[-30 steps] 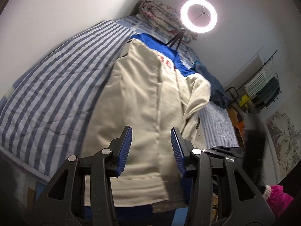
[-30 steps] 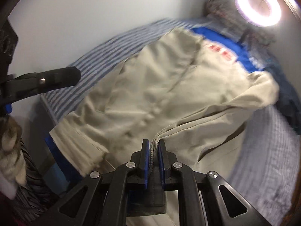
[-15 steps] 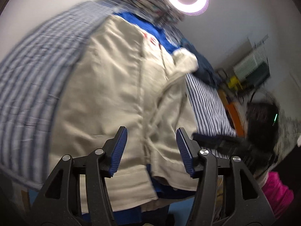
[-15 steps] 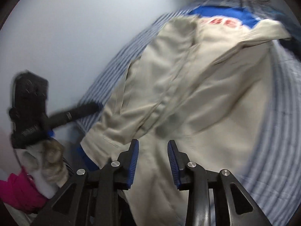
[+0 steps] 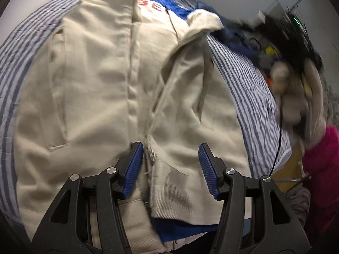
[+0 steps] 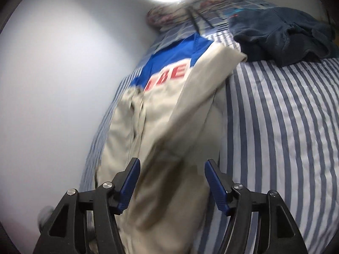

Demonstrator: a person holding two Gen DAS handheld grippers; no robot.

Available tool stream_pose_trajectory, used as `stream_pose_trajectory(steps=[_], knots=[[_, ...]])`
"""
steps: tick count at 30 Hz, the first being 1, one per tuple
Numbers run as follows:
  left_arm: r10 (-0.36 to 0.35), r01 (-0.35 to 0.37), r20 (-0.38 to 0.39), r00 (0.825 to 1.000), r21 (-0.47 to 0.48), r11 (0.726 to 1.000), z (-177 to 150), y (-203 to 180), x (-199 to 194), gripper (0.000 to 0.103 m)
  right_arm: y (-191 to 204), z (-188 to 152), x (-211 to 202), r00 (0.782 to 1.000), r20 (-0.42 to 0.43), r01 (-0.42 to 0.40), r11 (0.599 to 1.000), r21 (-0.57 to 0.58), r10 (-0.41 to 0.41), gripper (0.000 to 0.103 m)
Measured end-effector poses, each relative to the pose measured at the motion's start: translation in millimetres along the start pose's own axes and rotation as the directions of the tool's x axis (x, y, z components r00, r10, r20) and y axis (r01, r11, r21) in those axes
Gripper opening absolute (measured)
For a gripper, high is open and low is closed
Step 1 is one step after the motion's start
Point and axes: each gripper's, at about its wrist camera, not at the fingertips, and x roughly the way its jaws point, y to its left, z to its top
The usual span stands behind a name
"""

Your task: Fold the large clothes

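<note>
Letting go after the fold

The right hand-held gripper (image 6: 171, 184) has just been opening, nothing pinched; the left hand-held gripper (image 5: 170, 169) is spread too, over the jacket (image 5: 95, 84) on the striped bed (image 6: 275, 127). Next, grab the hem evenly.

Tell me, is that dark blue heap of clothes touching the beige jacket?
Cannot tell. In the right wrist view the dark blue heap lies right beside the beige jacket's folded sleeve, but blur hides whether they meet.
</note>
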Motion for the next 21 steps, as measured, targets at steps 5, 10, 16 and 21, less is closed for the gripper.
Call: stream_pose_trajectory(steps=[5,10,16,21], knots=[[0.046,-0.047,0.013,0.999,0.08,0.996,-5.6,-7.2,3.6,0.041,-10.7,35.2,34.0,0.995,0.029,0.091,0.994,0.061,-0.093,0.067],[0.032,-0.032,0.006,0.999,0.057,0.998,-5.3,0.9,3.1,0.022,-22.8,59.9,62.7,0.99,0.024,0.134,0.985,0.112,-0.138,0.039],[-0.009,0.009,0.001,1.0,0.047,0.999,-6.8,-0.1,-1.2,0.016,34.3,73.1,79.7,0.957,0.032,0.289,0.948,-0.131,-0.287,0.004],[-0.029,0.029,-0.009,1.0,0.034,0.999,-9.7,-1.5,-5.0,0.016,110.4,69.6,122.5,0.908,0.074,0.399,0.799,-0.449,-0.412,0.003]])
